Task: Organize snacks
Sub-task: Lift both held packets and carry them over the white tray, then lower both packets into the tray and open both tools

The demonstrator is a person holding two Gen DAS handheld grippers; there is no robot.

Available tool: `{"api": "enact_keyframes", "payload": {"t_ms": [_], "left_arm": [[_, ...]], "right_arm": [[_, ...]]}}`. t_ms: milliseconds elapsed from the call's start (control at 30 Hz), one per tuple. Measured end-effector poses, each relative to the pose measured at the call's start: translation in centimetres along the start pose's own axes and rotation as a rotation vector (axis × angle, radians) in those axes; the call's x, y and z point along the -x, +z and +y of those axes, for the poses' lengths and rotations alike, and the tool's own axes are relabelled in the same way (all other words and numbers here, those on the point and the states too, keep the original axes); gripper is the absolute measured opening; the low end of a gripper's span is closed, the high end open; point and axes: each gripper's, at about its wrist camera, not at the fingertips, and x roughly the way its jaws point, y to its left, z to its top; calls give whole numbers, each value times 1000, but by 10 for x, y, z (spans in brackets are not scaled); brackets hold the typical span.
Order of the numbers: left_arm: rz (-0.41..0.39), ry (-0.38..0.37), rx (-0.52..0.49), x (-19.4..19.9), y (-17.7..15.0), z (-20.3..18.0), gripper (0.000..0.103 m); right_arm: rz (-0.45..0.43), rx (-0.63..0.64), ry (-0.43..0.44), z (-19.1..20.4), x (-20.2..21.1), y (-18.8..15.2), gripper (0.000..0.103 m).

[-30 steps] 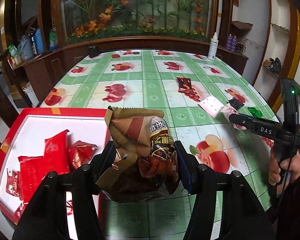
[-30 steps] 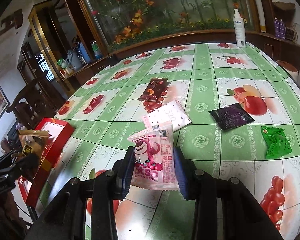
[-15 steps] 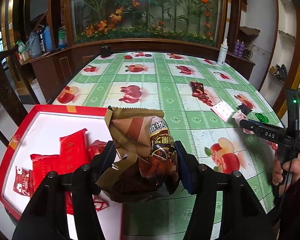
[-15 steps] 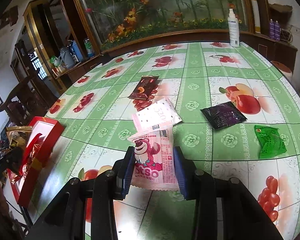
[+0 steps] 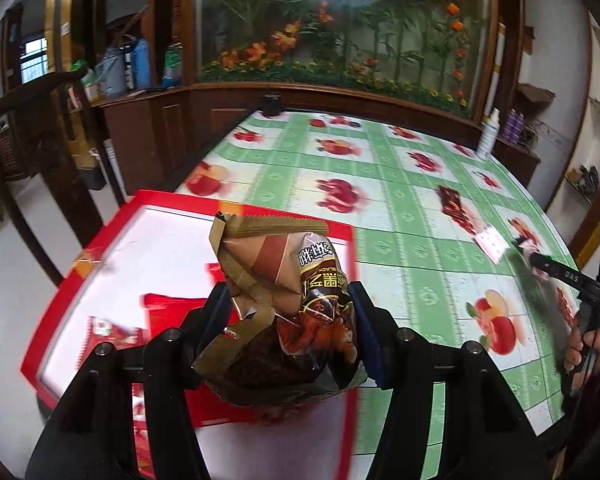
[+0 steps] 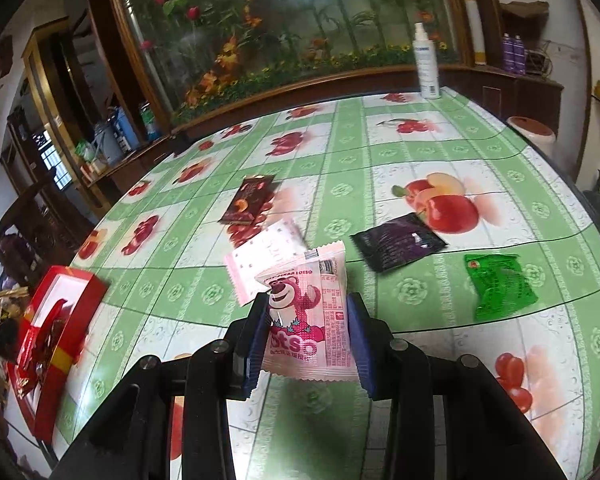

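Brown foil is bulging between the left gripper (image 5: pixel 286 332) pads: the jaws are standing partly apart, clamping a fat brown packet (image 5: pixel 278 300) that is hanging over the red tray (image 5: pixel 60 292), whose white floor is already carrying red packets (image 5: pixel 172 312) at 9 o'clock of the load. For a clean drop I judge the packet should be lowered close over a bare patch of the tray, clear of the rim, before the jaws are let go. In the right-wrist view the right gripper (image 6: pixel 308 334) is pinching a thin pink packet (image 6: pixel 306 320) with jaws nearly together, lifted off the bench (image 6: pixel 380 152); a white sachet (image 6: pixel 260 256) is lying at 11 o'clock, a black packet (image 6: pixel 398 242) and a green one (image 6: pixel 500 286) at 2 o'clock.
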Motion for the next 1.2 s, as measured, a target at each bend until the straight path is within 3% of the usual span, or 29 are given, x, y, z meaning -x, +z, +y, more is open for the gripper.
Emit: {"api": "enact_keyframes", "payload": {"t_ms": [200, 333, 433, 633, 867, 1033, 1200], "left_arm": [[-27, 33, 44, 12, -1, 29, 57], [-42, 57, 67, 17, 0, 47, 57], [-48, 71, 91, 20, 0, 60, 57], [-65, 112, 142, 29, -2, 89, 57], [-84, 157, 178, 36, -5, 107, 57], [-81, 146, 154, 35, -6, 101, 57], [-71, 125, 116, 31, -10, 90, 58]], "right_arm": [[-68, -69, -36, -9, 15, 1, 40], [-139, -129, 23, 1, 28, -2, 40], [-159, -136, 121, 32, 29, -2, 39], [-62, -11, 336, 138, 7, -4, 39], [-8, 136, 542, 240, 9, -13, 39], [5, 241, 597, 294, 10, -21, 39], [38, 298, 608, 320, 1, -36, 39]]}}
